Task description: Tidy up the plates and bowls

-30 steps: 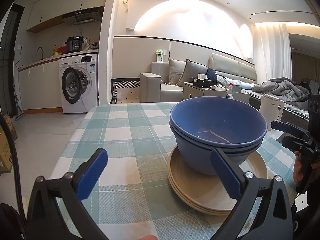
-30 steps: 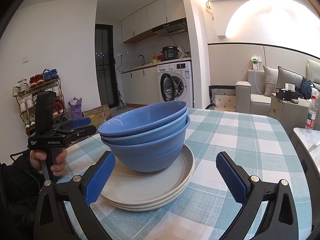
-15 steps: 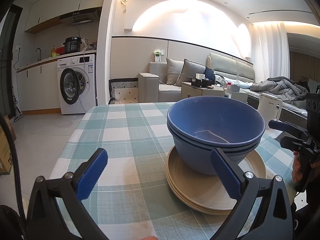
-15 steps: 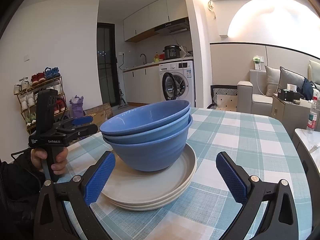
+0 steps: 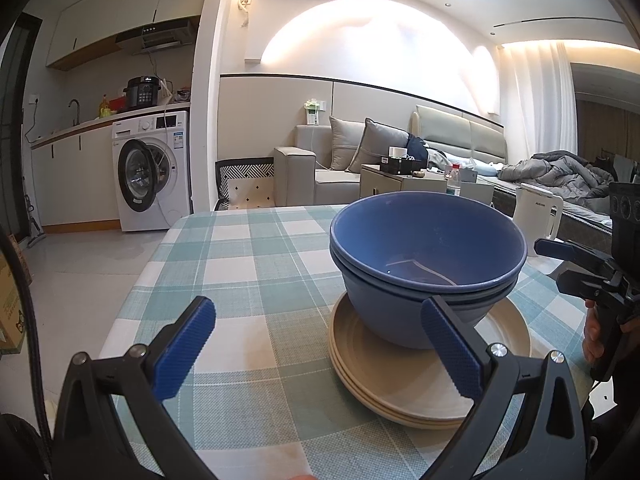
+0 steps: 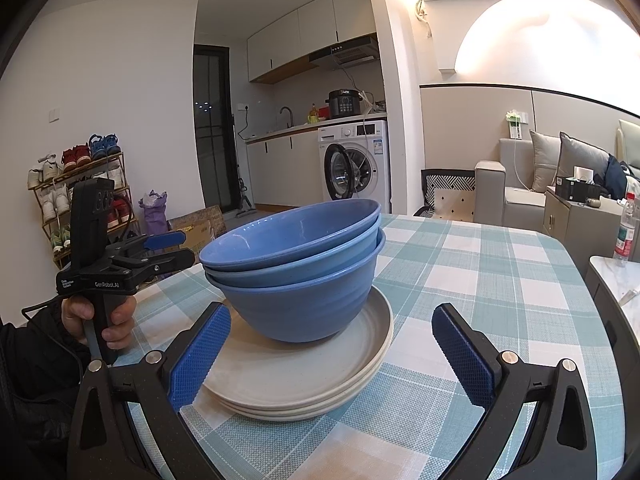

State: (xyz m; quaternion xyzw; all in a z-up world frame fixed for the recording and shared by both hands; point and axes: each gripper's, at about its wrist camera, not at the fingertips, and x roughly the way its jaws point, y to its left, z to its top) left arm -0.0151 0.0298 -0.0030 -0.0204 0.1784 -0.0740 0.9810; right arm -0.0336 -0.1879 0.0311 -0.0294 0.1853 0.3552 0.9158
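Three nested blue bowls [image 5: 428, 264] [image 6: 296, 280] stand on a stack of beige plates [image 5: 432, 384] [image 6: 304, 376], right of centre on the checked table [image 5: 248, 264]. My left gripper [image 5: 316, 344] is open and holds nothing; its right finger [image 5: 448, 352] shows in front of the stack's near left side. From the opposite side, my right gripper [image 6: 330, 354] is open too, its left finger [image 6: 200, 352] over the plates' rim. Each gripper shows in the other's view, held in a hand: the right gripper [image 5: 550, 264] and the left gripper [image 6: 180, 248].
The table's left edge [image 5: 132, 292] drops to a tiled floor. A white kettle [image 5: 536, 212] stands beyond the table's right side. A marble-topped surface [image 6: 616, 280] and a cabinet with a bottle [image 6: 628, 228] sit close by. A washing machine [image 5: 152, 168] and a sofa [image 5: 340, 160] are farther back.
Both views have drifted only slightly. The bowls and plates have not moved, and both grippers stay open.
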